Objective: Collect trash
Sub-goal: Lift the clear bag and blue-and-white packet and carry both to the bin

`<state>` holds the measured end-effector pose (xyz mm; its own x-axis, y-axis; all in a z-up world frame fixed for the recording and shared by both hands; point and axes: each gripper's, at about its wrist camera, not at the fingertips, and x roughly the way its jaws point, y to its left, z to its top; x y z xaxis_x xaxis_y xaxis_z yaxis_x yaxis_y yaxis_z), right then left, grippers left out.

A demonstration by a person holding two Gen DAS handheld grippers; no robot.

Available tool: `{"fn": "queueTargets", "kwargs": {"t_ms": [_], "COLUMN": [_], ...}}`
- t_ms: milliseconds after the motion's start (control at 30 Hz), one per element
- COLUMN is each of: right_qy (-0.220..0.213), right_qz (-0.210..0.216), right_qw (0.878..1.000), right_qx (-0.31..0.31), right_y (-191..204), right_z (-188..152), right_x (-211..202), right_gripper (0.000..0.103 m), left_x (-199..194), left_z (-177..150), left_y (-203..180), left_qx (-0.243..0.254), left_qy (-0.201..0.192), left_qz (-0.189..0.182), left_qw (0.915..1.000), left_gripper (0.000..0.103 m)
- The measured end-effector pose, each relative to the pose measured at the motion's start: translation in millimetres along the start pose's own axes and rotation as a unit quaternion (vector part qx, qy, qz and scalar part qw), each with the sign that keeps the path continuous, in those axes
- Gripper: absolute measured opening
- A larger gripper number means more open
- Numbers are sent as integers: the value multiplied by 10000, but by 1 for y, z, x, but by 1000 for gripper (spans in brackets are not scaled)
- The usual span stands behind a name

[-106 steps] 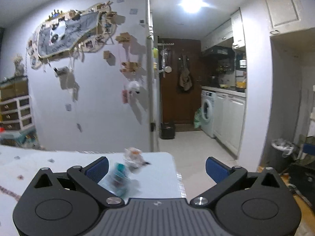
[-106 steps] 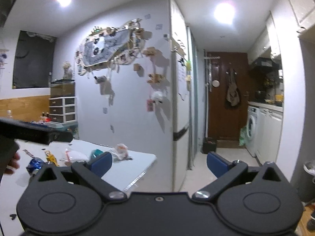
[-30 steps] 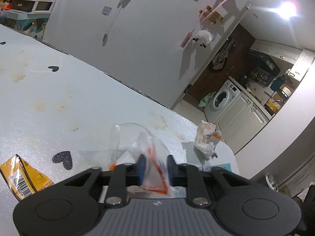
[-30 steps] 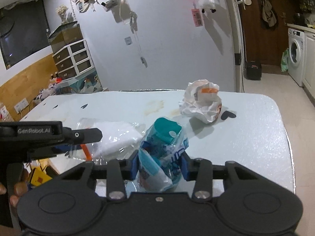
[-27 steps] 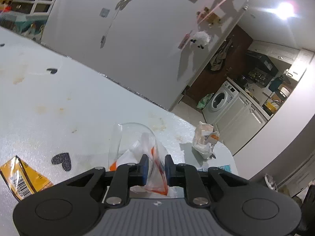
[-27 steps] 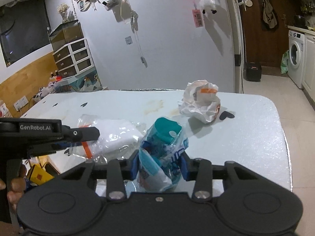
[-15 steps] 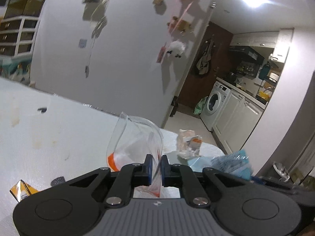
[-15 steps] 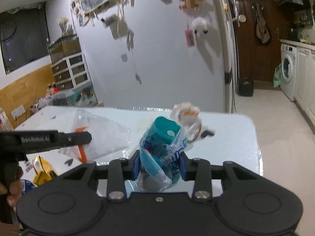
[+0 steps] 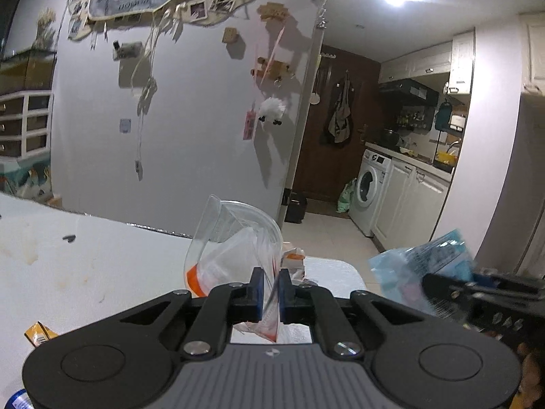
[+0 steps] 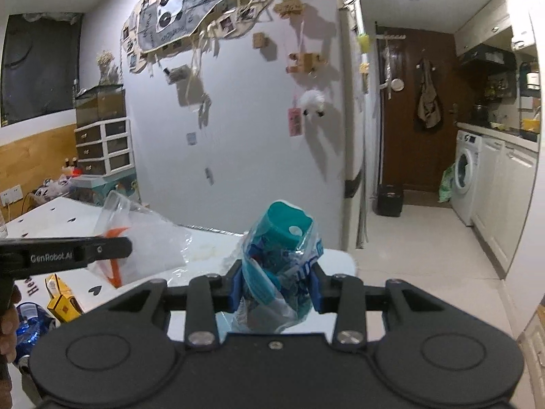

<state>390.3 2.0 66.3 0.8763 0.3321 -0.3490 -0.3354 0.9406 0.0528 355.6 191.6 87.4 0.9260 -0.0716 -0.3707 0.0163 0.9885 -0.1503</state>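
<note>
My left gripper (image 9: pixel 270 289) is shut on a clear plastic bag (image 9: pixel 235 242) with an orange strip, held up above the white table (image 9: pixel 85 266). The bag also shows in the right wrist view (image 10: pixel 146 242). My right gripper (image 10: pixel 276 284) is shut on a blue-and-teal crumpled plastic wrapper (image 10: pixel 282 248), lifted off the table; it shows blurred in the left wrist view (image 9: pixel 422 266). A crumpled white-and-orange paper ball (image 9: pixel 293 260) lies on the table behind the bag.
A yellow carton (image 10: pixel 63 298) and a blue wrapper (image 10: pixel 30 320) lie on the table at the left. The table's rounded far corner (image 10: pixel 344 259) gives onto a tiled floor, with a washing machine (image 10: pixel 465 177) and cabinets on the right.
Both grippers have lifted their trash off the table and tilted up to level. The paper ball stays on the table, now partly hidden behind the bag.
</note>
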Motion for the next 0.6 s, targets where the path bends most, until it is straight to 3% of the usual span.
{"fn": "queueTargets", "kwargs": {"t_ms": [300, 600], "right_qy": [-111, -47], "right_qz": [-389, -629], "right_qw": [9992, 9979], "right_qx": [-16, 163], "right_y": [-38, -75], "right_z": [-9, -31], "right_x": [-49, -96], "right_gripper": [39, 39], "left_x": [-8, -29], "left_z": [-25, -43], "left_y": [-55, -90], "left_qx": [477, 410], "left_qy": [130, 207], "left_qz": [31, -164], "left_qw": [9988, 9988], "left_gripper": [8, 8]}}
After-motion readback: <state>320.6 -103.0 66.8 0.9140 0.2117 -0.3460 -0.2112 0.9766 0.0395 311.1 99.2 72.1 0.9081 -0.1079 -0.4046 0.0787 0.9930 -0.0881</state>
